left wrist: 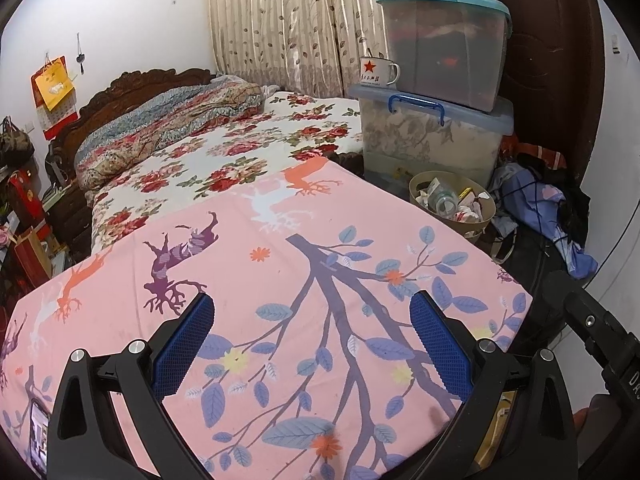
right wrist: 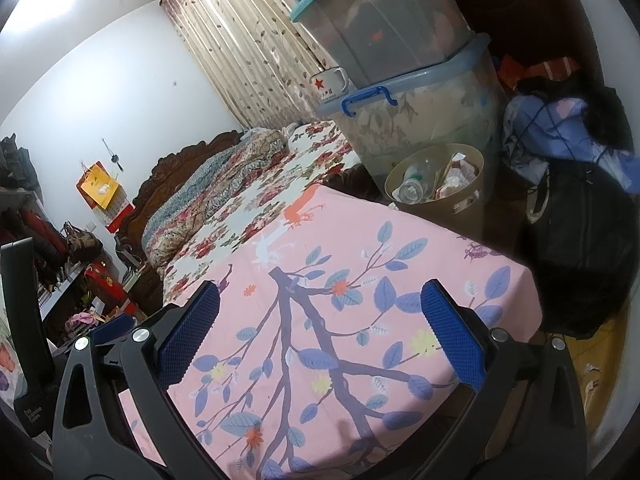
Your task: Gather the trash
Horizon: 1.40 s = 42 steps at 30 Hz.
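Observation:
A tan round waste bin stands on the floor beyond the far right corner of the pink leaf-print surface; it holds a clear plastic bottle and crumpled wrappers. The bin also shows in the right wrist view, with the bottle inside. My left gripper is open and empty, hovering over the pink surface. My right gripper is open and empty over the same surface. No loose trash shows on the pink surface.
Stacked clear storage boxes stand behind the bin, an enamel mug on one lid. A floral bed lies beyond. Clothes and a black bag lie on the floor at right. A phone sits at lower left.

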Tool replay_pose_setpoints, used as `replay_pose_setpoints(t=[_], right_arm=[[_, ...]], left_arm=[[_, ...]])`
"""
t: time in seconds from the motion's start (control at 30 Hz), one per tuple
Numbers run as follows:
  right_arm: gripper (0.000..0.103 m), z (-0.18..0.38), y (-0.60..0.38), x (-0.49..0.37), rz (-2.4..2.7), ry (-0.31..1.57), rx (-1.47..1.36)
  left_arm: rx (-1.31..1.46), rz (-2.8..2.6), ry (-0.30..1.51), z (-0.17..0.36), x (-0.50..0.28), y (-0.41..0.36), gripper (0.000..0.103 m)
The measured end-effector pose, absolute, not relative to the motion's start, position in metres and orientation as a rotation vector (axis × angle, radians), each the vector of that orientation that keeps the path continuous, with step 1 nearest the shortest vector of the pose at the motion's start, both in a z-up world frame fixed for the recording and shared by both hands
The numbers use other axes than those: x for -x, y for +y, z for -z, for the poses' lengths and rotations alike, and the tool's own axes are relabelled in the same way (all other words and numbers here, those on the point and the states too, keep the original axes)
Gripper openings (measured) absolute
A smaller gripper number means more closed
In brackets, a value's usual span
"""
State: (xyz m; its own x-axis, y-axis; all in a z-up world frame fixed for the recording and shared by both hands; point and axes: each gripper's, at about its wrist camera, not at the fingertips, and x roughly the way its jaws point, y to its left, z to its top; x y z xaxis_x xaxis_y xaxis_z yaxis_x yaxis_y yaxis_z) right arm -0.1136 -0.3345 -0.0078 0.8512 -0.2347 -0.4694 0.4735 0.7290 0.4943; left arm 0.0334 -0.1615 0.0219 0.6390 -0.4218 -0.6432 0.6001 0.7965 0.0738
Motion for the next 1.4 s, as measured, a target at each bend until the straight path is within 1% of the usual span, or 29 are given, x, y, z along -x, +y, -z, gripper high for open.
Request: replay_pose_setpoints(t=[0.37, 0.93, 1.17, 1.4], right_arm=[[0.1, 0.011, -0.333, 0.099, 0.396, 0.429, -0.635], [0.1, 0.015, -0.334, 0.09, 0.398, 0.451, -0.637], [0.1, 0.015, -0.334, 0.09, 0.398, 0.449, -0.636], [0.1, 0.012, -0.335, 0.093, 0.4, 0.417, -0.633]], left_arm=[[-0.277, 0.589, 0.691, -0.012, -0.049, -0.159, 0.094], [-0.276, 0.583, 0.701, -0.005, -0.057, -0.159, 0.094], [-0.28, 0.584, 0.648, -0.011, -0.048, -0.156, 0.094], [-0.275, 0.595, 0.553, -0.026, -0.029, -0.154, 0.094]])
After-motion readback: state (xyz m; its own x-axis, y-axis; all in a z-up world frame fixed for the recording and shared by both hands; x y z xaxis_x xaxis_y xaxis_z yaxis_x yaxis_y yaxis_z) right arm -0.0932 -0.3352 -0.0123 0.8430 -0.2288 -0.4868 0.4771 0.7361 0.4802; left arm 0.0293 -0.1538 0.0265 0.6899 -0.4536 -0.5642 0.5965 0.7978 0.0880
